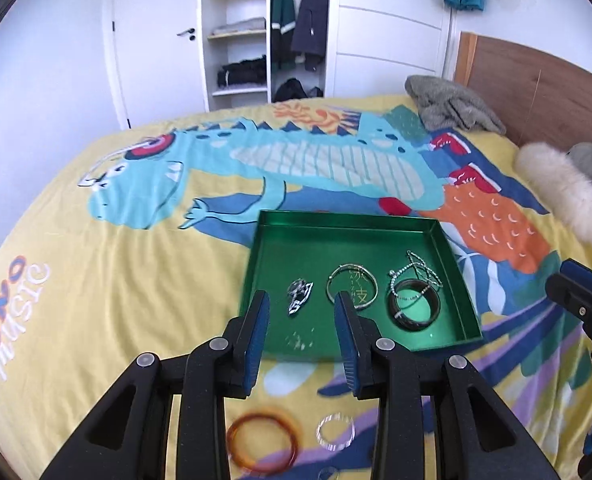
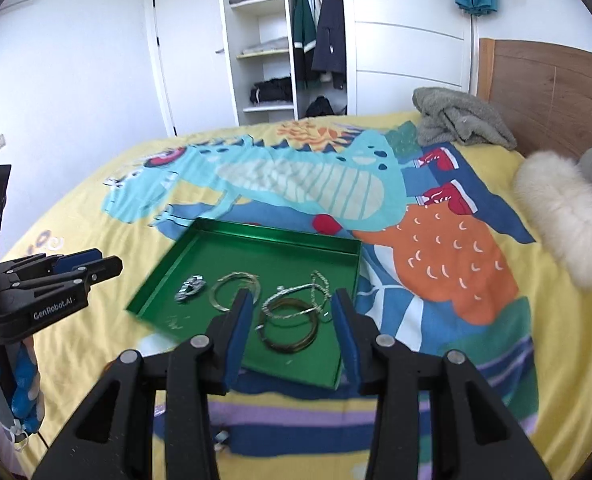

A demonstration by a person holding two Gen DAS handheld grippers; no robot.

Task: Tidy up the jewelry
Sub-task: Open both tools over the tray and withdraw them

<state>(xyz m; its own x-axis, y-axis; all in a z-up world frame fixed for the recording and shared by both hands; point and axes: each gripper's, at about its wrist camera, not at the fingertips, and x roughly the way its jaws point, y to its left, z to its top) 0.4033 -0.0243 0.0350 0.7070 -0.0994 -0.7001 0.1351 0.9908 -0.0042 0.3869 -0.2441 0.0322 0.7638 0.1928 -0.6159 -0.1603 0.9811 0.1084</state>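
Observation:
A green tray lies on the bed. In it are a silver brooch, a thin silver bangle, a dark bangle and a silver chain. An amber bangle and a clear ring lie on the bedspread in front of the tray. My left gripper is open and empty above the tray's near edge. My right gripper is open and empty over the dark bangle.
The bed has a yellow dinosaur bedspread. A grey towel and a white fluffy cushion lie by the wooden headboard. A white wardrobe with open shelves stands behind the bed.

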